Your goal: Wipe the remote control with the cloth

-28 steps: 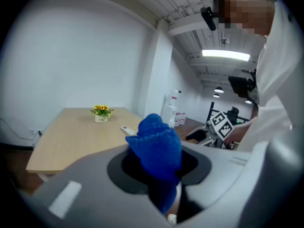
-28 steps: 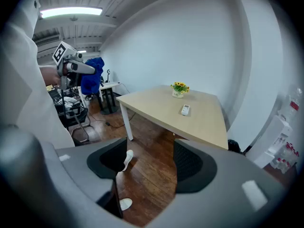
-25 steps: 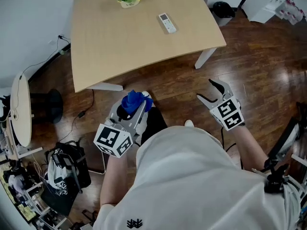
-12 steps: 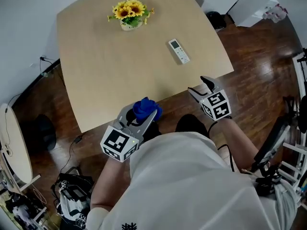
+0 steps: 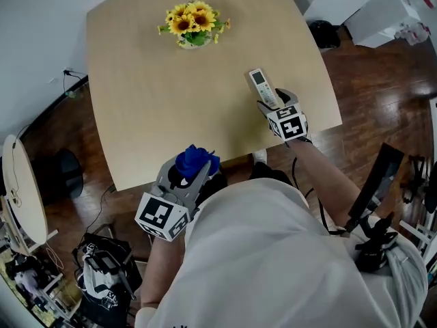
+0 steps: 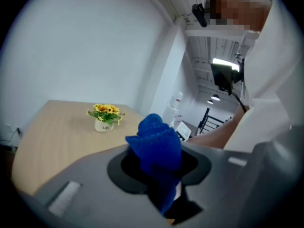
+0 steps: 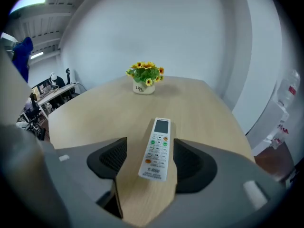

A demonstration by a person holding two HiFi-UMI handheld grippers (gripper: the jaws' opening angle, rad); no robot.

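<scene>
- White remote control [image 5: 261,86] [image 7: 156,148] lies near the wooden table's [image 5: 150,101] right edge, between the right gripper's [image 5: 268,103] [image 7: 151,160] spread jaws, unclamped.
- Blue cloth [image 5: 193,161] [image 6: 156,144] is pinched in the left gripper [image 5: 194,171] [image 6: 159,175], by the table's near edge.
- Sunflower pot [image 5: 193,27] stands far back.

Office-like room: light table [image 5: 150,115], flower pot [image 5: 193,26], cluttered workbenches [image 7: 52,91] behind.

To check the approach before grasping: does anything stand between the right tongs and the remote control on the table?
Nothing visible does. The right tongs are open, with the remote control lying on the table between their jaws; the flower pot stands well beyond it.
</scene>
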